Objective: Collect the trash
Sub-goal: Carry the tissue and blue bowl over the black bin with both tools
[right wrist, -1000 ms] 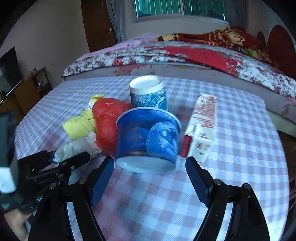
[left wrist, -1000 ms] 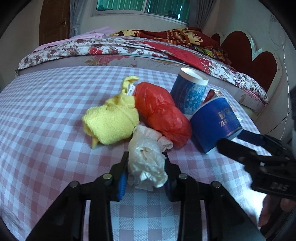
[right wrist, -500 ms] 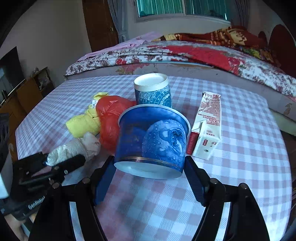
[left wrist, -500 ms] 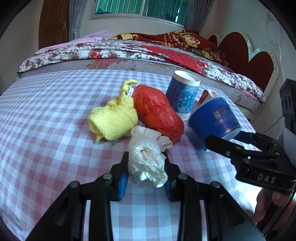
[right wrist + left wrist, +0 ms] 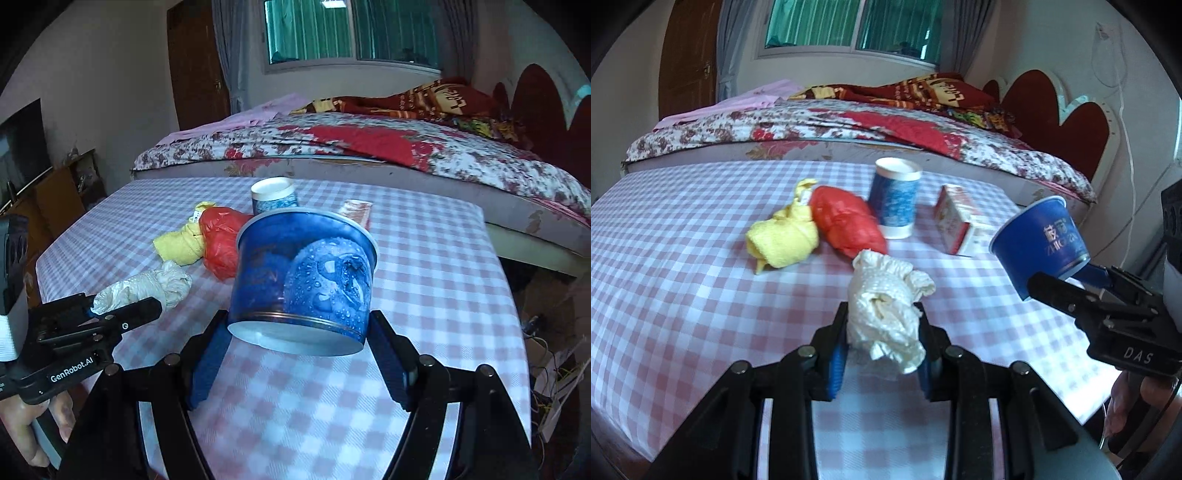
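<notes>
L gripper (image 5: 882, 345) is nearly closed for me, blue pads pinching a crumpled white plastic bag (image 5: 886, 314) at lower centre of the left wrist view; bag looks lifted off the pink-checked tablecloth (image 5: 683, 295). R gripper (image 5: 299, 354) is at mid width, pads pressed on both sides of a wide blue paper cup (image 5: 303, 277), centre of the right wrist view, tilted w/ rim pointing away from cam. Its jaws have just been closing, cup between them. In the left wrist view same cup sits at right edge, clear of the table. On the cloth, mid frame: yellow cloth (image 5: 783, 240) touching a red plastic bag (image 5: 846, 225), then a tall blue-patterned cup (image 5: 895, 203) upright just right of it, and a red/white carton (image 5: 958, 225) lying further right. Bed (image 5: 849, 129) w/ floral cover across upper frame. A hand (image 5: 26, 424) shows lower left of the right wrist view.
</notes>
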Demonstrator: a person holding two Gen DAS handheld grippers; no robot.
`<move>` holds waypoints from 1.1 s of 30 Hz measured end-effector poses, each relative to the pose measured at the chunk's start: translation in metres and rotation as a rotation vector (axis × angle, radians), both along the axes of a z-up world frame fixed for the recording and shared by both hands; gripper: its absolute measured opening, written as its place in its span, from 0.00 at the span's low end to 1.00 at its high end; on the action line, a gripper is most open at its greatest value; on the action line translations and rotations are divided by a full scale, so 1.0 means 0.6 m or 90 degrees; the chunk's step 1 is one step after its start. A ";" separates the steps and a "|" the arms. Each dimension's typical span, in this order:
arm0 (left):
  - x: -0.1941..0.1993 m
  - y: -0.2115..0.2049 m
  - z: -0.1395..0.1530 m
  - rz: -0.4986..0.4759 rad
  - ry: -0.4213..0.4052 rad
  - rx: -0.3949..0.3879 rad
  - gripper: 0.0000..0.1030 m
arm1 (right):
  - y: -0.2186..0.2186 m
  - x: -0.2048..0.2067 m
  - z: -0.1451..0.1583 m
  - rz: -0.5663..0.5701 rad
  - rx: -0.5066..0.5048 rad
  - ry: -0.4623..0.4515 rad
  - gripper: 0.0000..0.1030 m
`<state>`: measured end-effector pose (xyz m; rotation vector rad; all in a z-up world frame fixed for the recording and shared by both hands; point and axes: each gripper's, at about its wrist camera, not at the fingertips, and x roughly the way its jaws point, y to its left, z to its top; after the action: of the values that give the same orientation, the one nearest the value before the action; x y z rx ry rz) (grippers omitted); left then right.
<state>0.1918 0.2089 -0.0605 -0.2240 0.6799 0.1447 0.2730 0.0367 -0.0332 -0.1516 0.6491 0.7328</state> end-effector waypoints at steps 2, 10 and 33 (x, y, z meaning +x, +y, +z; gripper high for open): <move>-0.007 -0.016 0.005 -0.009 -0.002 0.007 0.31 | -0.027 -0.012 0.005 -0.010 0.006 -0.004 0.73; -0.037 -0.098 0.026 -0.057 -0.016 0.025 0.31 | -0.126 -0.066 0.021 -0.054 0.035 -0.023 0.73; -0.075 -0.341 0.029 -0.207 -0.023 0.024 0.31 | -0.404 -0.162 0.000 -0.209 0.051 -0.032 0.73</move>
<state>0.1468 0.0044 -0.0432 -0.0770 0.6681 -0.1578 0.1759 -0.2057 -0.0333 0.0106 0.5781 0.4354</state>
